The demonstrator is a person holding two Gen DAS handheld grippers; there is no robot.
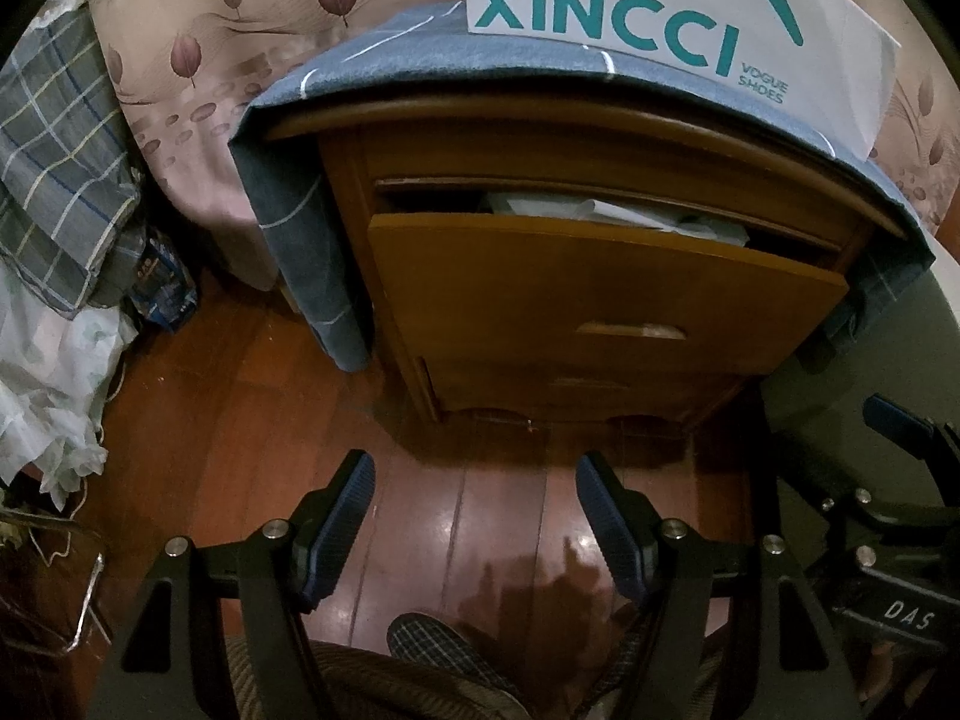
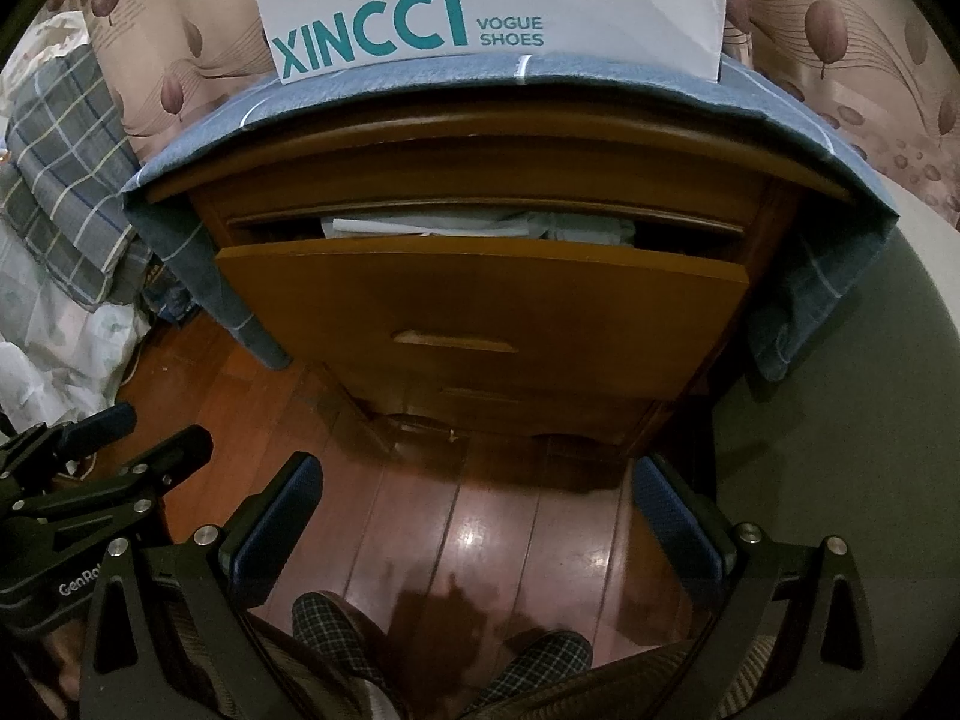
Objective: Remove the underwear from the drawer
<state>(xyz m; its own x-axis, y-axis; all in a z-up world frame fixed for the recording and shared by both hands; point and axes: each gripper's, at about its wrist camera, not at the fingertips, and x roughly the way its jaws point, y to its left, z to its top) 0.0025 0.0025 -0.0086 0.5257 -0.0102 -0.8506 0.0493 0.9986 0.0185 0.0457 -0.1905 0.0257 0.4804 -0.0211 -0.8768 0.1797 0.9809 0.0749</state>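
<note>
A wooden nightstand stands ahead with its top drawer (image 1: 600, 288) (image 2: 480, 300) pulled partly out. Pale folded cloth, likely underwear (image 1: 612, 210) (image 2: 480, 222), shows in the gap above the drawer front. My left gripper (image 1: 474, 480) is open and empty, low over the wooden floor in front of the nightstand. My right gripper (image 2: 477, 480) is open and empty, also held back from the drawer. Each gripper shows at the edge of the other's view: the right one in the left wrist view (image 1: 900, 426), the left one in the right wrist view (image 2: 162, 438).
A blue checked cloth (image 1: 372, 60) (image 2: 600, 75) covers the nightstand top, with a white XINCCI shoe box (image 1: 630, 12) (image 2: 480, 6) on it. A second drawer (image 2: 480, 396) lies below. Piled plaid bedding (image 1: 54, 168) (image 2: 60, 180) sits left. My slippered feet (image 2: 336, 624) are below.
</note>
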